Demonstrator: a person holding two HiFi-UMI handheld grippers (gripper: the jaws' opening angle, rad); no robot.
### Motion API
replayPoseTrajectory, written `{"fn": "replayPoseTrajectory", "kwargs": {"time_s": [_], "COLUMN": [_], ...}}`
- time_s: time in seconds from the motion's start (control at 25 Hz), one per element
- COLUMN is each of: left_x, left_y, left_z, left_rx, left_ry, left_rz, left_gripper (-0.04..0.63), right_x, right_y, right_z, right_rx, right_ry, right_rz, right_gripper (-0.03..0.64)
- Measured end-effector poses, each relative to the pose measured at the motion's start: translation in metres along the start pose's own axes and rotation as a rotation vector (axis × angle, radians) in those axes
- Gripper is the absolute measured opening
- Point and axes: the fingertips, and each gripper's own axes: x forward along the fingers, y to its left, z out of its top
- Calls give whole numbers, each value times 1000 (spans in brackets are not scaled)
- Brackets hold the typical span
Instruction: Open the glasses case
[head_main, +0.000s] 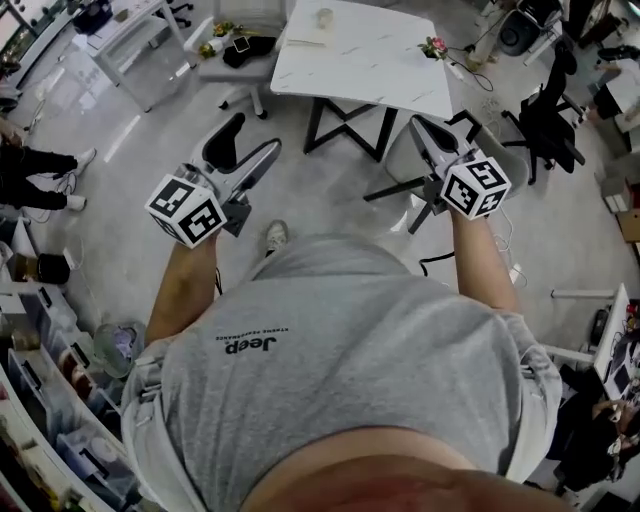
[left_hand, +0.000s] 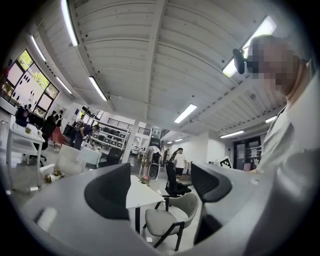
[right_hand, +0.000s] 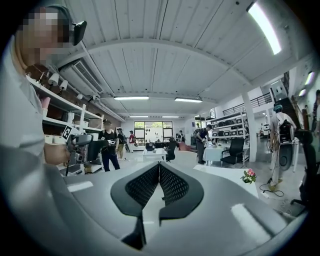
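Pale grey floor (head_main: 330, 190) of an open office spreads out below, with a white counter (head_main: 370, 60) ahead. At left, the left hand-held gripper (head_main: 256, 133) is held in the air, well apart from the counter. Its own view shows the left hand-held gripper (left_hand: 162, 180) with jaws wide apart, only the counter's corner and a grey chair (left_hand: 167, 220) far beyond the gap. A grey shirt (head_main: 350, 340) fills the lower middle and hides whatever lies under it. At right, the right hand-held gripper (head_main: 428, 128) (right_hand: 159, 172) has its jaws pressed together, nothing between them. Only the head view shows the countertop: pale things (head_main: 305, 40) at its far edge are too small to name, so the glasses case cannot be picked out. Pink flowers (head_main: 433, 46) stand at the counter's right corner.
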Motion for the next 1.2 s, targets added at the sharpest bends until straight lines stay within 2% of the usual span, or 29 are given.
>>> {"fn": "replayPoseTrajectory", "kwargs": {"time_s": [0.32, 0.52, 0.84, 1.2], "left_x": [77, 105, 142, 179], "left_y": [146, 225, 314, 354], "left_z": [61, 78, 77, 57], "left_rx": [41, 47, -13, -22], "left_ry": [23, 54, 81, 110], "left_rz": [-157, -215, -208, -146], "left_gripper": [403, 403, 403, 403], "right_x": [133, 211, 286, 330], "right_y": [-44, -60, -93, -146], "right_z": [48, 52, 45, 28], "right_rx": [10, 26, 46, 72], "right_ry": [-62, -54, 11, 24], "right_rz": [-111, -155, -180, -135], "right_gripper": [5, 6, 6, 6]}}
